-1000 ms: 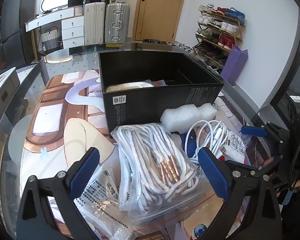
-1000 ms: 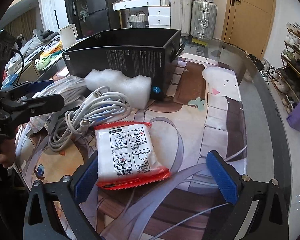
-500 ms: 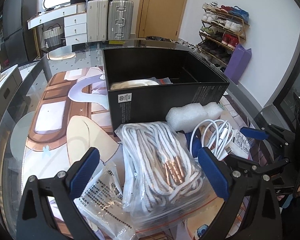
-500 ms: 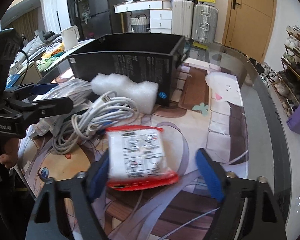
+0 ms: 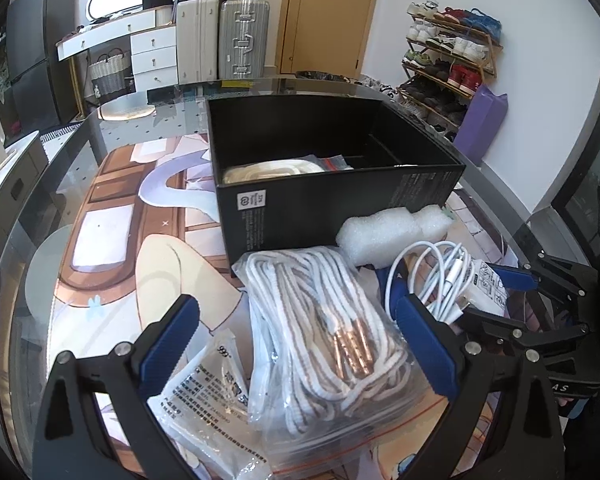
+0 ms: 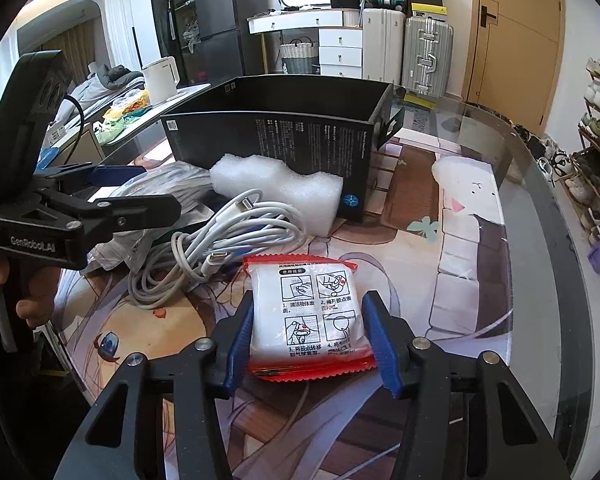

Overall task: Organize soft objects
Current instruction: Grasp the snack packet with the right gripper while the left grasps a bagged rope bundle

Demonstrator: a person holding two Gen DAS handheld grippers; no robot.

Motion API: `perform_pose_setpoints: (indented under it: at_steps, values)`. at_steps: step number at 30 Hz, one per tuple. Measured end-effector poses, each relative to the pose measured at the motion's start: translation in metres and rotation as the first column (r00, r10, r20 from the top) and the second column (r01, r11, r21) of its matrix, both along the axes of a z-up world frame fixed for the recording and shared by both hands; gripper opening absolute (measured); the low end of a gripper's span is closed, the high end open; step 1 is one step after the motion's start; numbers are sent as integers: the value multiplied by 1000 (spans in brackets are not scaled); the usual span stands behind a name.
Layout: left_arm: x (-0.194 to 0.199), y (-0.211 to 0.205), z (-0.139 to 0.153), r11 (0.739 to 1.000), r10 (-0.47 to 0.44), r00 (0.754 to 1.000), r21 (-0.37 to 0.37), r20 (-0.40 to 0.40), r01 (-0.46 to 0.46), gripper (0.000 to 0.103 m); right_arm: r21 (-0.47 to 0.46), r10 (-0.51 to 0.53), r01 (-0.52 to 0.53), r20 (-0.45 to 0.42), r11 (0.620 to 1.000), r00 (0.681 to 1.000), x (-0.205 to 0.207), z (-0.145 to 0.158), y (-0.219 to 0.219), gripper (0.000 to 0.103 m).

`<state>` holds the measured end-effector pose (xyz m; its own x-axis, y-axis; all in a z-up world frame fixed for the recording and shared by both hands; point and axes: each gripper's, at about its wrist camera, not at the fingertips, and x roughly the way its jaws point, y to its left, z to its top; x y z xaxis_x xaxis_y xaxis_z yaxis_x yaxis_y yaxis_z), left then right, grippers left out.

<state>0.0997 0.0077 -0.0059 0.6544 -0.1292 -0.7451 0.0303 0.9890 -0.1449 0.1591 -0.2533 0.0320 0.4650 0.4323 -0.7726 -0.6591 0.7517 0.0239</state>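
Observation:
A white packet with red edges (image 6: 306,312) lies on the printed mat. My right gripper (image 6: 308,320) straddles it, jaws closing, and both blue pads touch its side edges. My left gripper (image 5: 296,320) hangs open over a clear bag of white rope (image 5: 324,320), its pads clear of the bag on both sides. A flat white sachet (image 5: 208,392) lies under the bag's left side. The open black box (image 5: 340,200) stands behind, with a bagged cream rope (image 5: 268,168) inside. A white foam block (image 6: 280,188) and coiled white cables (image 6: 236,236) lie against the box.
The glass table's curved edge (image 6: 540,240) runs along the right. Bare mat lies right of the packet. A hand (image 6: 32,308) holds the left gripper's handle at the left. Suitcases, drawers and a shoe rack stand beyond the table.
My right gripper's jaws have come in from wide open onto the sides of the red-edged packet. The left gripper has stayed open over the rope bag.

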Motion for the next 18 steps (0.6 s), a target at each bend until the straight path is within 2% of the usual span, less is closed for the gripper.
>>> perform_pose_setpoints:
  at_steps: [3,5,7,12,18]
  values:
    - [0,-1,-2,1000,-2,1000,0,-3,2,98,2,-4,4,3,1000,1000,0,0,0,53]
    - [-1,-2,-2,1000,-11,1000,-1,-2,11,93,0,-4,4,5,1000,1000,0,0,0,53]
    - [-2,-3,-1,1000,-29,1000,-9,2,29,74,1,-5,5,4,1000,1000,0,0,0,53]
    - [-7,-4,3,999,-43,999,-23,21,44,46,4,-6,6,2,1000,1000,0,-1,-1,53]
    - [-14,-2,5,998,-50,998,-33,37,51,39,5,-10,10,1,1000,1000,0,-1,-1,53]
